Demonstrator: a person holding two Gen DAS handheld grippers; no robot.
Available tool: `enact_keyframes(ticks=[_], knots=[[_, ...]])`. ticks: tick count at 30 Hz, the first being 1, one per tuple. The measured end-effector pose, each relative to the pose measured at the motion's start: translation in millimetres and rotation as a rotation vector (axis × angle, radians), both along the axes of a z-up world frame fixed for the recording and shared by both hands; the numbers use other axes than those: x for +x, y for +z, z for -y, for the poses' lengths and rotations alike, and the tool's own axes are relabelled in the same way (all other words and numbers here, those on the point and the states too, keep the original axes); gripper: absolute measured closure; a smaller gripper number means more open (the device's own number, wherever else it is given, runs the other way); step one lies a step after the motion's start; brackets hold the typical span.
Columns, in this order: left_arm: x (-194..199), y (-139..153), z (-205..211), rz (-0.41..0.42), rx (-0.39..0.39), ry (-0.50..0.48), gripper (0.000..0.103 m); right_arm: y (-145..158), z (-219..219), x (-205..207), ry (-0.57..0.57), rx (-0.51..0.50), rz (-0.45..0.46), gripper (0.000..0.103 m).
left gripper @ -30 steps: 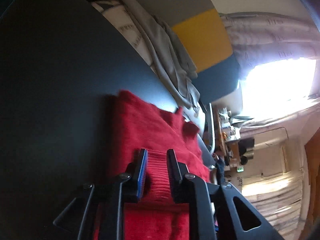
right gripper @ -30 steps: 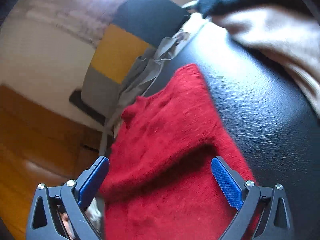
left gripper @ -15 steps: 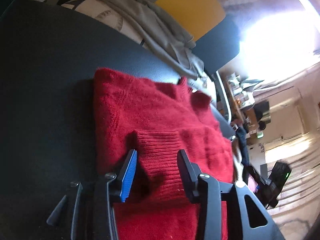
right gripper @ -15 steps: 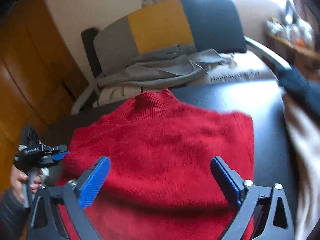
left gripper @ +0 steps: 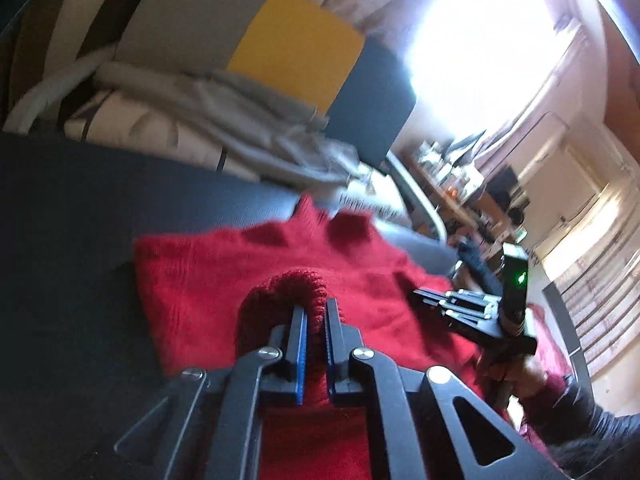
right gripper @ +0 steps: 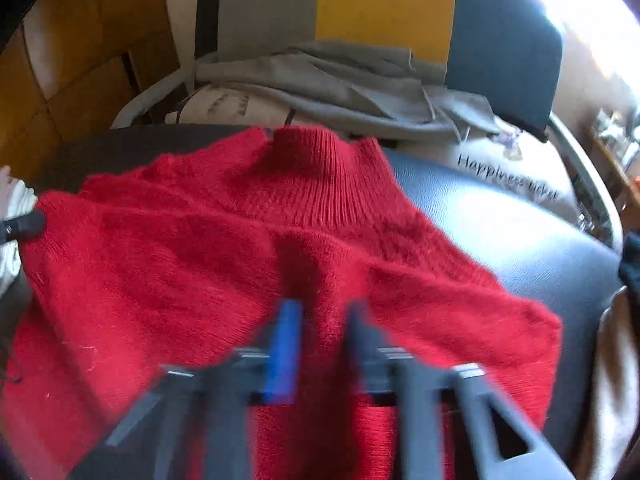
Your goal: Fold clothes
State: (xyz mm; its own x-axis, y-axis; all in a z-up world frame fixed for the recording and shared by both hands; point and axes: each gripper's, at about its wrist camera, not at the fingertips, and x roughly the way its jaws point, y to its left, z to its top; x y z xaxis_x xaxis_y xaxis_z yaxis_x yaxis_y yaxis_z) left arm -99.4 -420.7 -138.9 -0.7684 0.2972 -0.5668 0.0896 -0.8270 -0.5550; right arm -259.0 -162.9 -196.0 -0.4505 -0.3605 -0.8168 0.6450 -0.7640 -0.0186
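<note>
Red sweater point(right gripper: 200, 264) lies flat on the dark tabletop point(right gripper: 520, 240), collar at 12 o'clock. My left tongs point(left gripper: 314, 320) have just clamped the ribbed cuff; right tongs point(right gripper: 320, 320), wide a second ago, now pinch the hem. Fold can start.

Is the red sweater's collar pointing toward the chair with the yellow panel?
Yes, the red sweater lies with its ribbed collar toward the chair.

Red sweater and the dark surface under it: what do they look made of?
Red sweater: fuzzy knit, probably wool or a mohair-like blend; loose fibres stand off the body, and the collar is ribbed. Matte finish.

Dark surface: looks like leather or faux leather; fine pebbled grain with a soft sheen where window light hits. Real or synthetic cannot be told.
</note>
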Motion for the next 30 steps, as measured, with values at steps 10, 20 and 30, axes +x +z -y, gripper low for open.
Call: enact_keyframes(ticks=[10, 20, 30], knots=[[-32.7, -43.7, 29.7, 0.318, 0.067, 0.144, 0.092, -5.2, 5.4, -14.4, -0.093, -0.032, -0.004, 0.09], [9.7, -62.3, 48.6, 0.221, 0.362, 0.098, 0.078, 17.1, -33.7, 13.0, -0.114, -0.198, -0.002, 0.056], [17.0, -51.5, 30.1, 0.217, 0.255, 0.095, 0.102, -2.5, -66.6, 59.0, -0.154, -0.145, 0.041, 0.049]])
